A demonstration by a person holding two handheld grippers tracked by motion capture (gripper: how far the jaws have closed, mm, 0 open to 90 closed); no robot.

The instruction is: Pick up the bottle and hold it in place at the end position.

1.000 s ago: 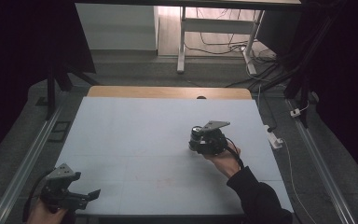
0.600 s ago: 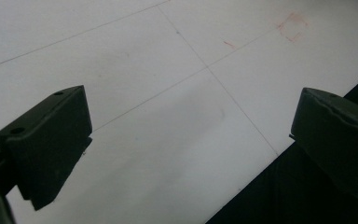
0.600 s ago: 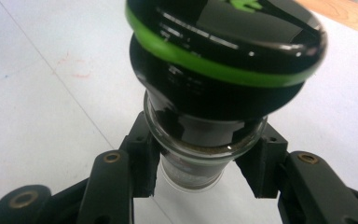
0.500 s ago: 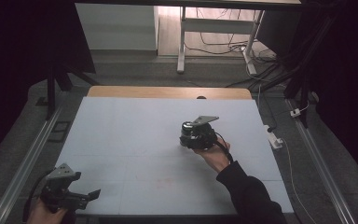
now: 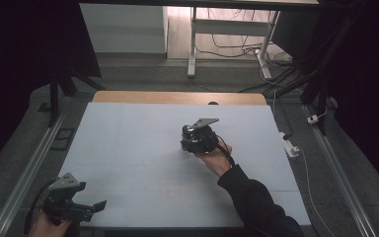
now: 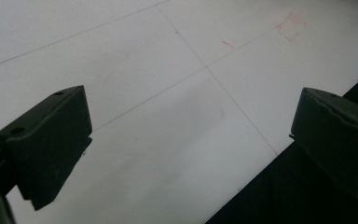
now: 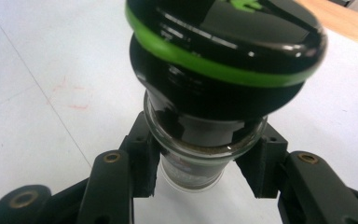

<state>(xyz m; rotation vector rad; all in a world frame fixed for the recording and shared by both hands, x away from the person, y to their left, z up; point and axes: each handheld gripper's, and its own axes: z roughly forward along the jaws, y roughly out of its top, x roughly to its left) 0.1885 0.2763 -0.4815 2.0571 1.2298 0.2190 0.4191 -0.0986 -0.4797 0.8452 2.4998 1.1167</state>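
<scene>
Jaws of the right gripper (image 7: 204, 175) pinch a glass jar (image 7: 205, 161) with a black, green-ringed cap.
Pickup looks done, placement remains; jar carried above mid tabletop (image 5: 128, 143), left gripper (image 6: 191, 140) spread, idle near the front left corner.

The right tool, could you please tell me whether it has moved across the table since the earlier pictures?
Yes. The right tool, shut on the jar, has shifted leftward, away from the table's right edge.

Hand-held gripper (image 6: 191, 140) jaws wide apart — white table (image 6: 168, 70), red marks (image 6: 289, 25)
</scene>
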